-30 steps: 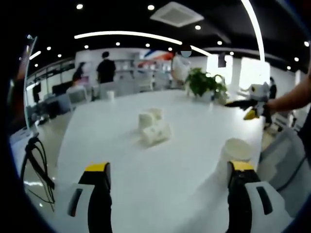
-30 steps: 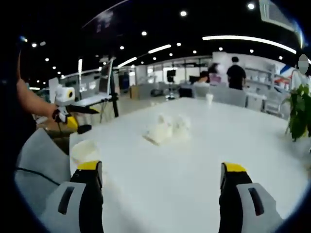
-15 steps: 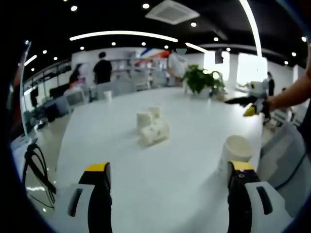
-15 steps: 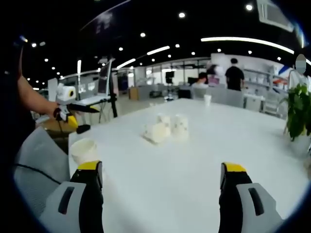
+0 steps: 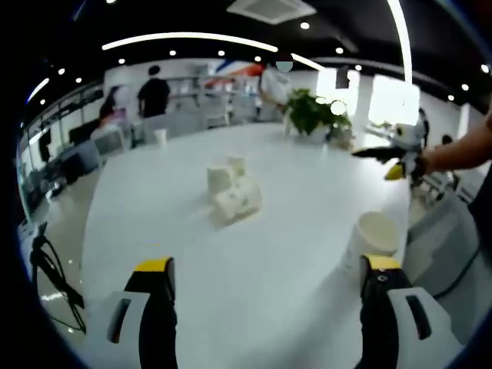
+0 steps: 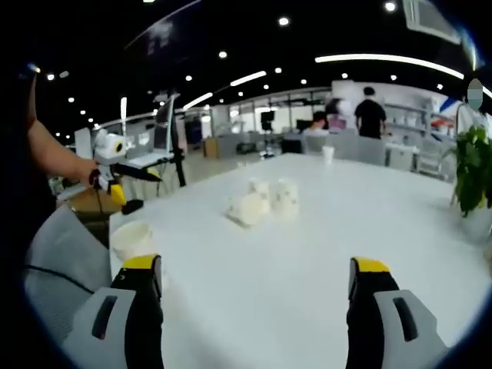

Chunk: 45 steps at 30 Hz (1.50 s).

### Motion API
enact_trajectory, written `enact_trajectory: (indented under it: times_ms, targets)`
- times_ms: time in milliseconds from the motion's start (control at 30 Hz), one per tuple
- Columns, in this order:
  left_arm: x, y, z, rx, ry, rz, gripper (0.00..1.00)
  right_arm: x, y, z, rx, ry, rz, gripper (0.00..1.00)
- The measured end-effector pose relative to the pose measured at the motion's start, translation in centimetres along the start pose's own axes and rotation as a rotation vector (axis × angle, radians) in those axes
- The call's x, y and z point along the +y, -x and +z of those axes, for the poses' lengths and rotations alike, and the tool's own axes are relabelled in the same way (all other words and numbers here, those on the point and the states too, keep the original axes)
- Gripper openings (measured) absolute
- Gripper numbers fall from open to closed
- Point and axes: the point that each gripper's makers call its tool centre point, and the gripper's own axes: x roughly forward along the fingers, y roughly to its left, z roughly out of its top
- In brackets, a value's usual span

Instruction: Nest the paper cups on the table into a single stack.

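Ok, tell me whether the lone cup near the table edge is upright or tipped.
Upright. The lone cup stands on the table with its open mouth up; the right gripper view shows its rim up too.

left gripper (image 5: pixel 265 288): two black jaws with yellow tips, pale grey housings at the base, each with a dark slot.
right gripper (image 6: pixel 257 288): same build, black jaws, yellow caps, grey housings.
person's forearm (image 5: pixel 461 154): bare, no sleeve visible.

no legible text, labels, brands or numbers anywhere
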Motion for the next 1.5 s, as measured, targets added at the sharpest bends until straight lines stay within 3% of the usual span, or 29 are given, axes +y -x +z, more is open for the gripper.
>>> enact_trajectory:
  times_ms: [400, 533, 600, 1000, 1133, 1500]
  targets:
    - [0.6, -2.0, 2.4, 0.027, -0.102, -0.049, 0.98, -0.6, -0.3, -0.1, 0.001, -0.005, 0.005, 1.00]
    - [1.3, -3.0, 2.5, 0.103, -0.174, -0.050, 0.98, -0.6, -0.4, -0.3, 0.008, -0.007, 0.008, 1.00]
    - [1.4, -3.6, 3.6, 0.094, -0.197, -0.072, 0.98, -0.7, -0.4, -0.4, 0.013, -0.010, 0.006, 1.00]
    - [1.7, -6.3, 6.9, 0.135, -0.350, -0.157, 0.98, -0.2, -0.5, -0.8, 0.014, -0.024, 0.015, 1.00]
    - [1.7, -7.3, 7.1, 0.184, -0.428, -0.182, 0.97, -0.3, -0.5, -0.9, 0.016, -0.023, 0.015, 1.00]
    - [1.1, -10.2, 8.5, 0.248, -0.522, -0.245, 0.96, -0.1, -0.8, -1.3, 0.023, -0.033, 0.019, 1.00]
